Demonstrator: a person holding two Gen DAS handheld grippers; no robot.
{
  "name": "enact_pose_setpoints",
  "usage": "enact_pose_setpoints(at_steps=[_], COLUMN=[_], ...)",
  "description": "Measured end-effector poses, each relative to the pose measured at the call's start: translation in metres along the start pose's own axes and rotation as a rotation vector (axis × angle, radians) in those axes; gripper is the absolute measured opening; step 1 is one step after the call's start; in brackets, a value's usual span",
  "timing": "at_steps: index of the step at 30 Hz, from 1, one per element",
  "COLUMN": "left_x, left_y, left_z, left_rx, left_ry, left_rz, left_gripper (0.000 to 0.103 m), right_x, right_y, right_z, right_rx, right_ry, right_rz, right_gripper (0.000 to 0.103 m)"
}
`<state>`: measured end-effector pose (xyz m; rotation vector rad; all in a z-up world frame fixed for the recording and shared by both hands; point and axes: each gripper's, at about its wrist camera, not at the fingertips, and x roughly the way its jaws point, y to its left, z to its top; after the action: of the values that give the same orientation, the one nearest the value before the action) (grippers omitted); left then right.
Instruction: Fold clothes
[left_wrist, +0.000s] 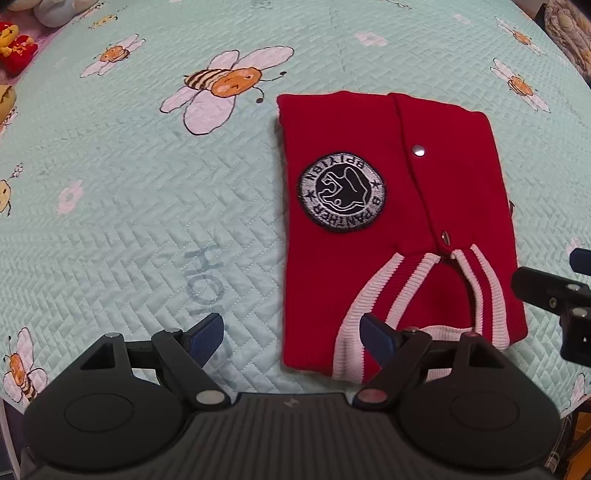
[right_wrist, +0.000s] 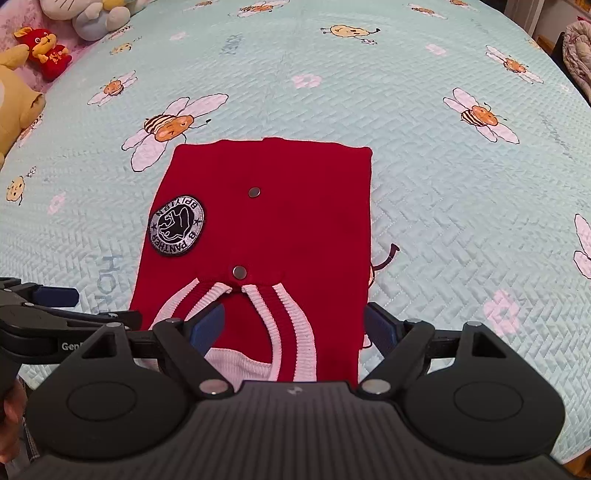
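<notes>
Red knit jacket (right_wrist: 266, 229) lies as compact rectangle on bed (right_wrist: 443, 221); soft, light, limp, best pinched at ribbed collar (right_wrist: 291, 325). Left tongs (left_wrist: 291, 338) and right tongs (right_wrist: 295, 326) both spread, nothing held.

Bee-print quilted bed (right_wrist: 424, 206); folded red jacket (right_wrist: 295, 221) flat on it.

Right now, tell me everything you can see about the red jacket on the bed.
The red jacket lies flat, folded into a rectangle, on the quilted bee-print bedspread. It looks knitted, with two metal snaps, a round black-and-silver patch and a red-and-white striped ribbed collar nearest the cameras. Neither open gripper is holding it.
</notes>
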<state>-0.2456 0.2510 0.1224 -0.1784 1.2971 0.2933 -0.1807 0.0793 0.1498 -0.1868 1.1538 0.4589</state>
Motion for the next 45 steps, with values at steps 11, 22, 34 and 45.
enact_pose_setpoints(at_steps=[11,22,34,45], left_x=[0.002,-0.005,-0.022,-0.034], left_y=[-0.003,-0.001,-0.001,-0.004], left_z=[-0.001,-0.006,-0.011,-0.016], left_rx=[0.006,0.0,0.0,0.017], left_ry=[0.009,-0.01,-0.085,-0.137], left_rz=[-0.004,0.011,0.045,0.074], left_gripper=[0.084,0.084,0.084,0.084], right_x=[-0.001,-0.005,-0.015,-0.02], right_y=[0.002,0.007,0.014,0.008], right_z=[-0.001,-0.005,-0.014,-0.02], right_rx=[-0.006,-0.02,-0.025,0.002], right_ry=[0.0,-0.008,-0.03,-0.043], right_rz=[0.022,0.03,0.042,0.054], right_gripper=[0.082,0.082,0.082,0.082])
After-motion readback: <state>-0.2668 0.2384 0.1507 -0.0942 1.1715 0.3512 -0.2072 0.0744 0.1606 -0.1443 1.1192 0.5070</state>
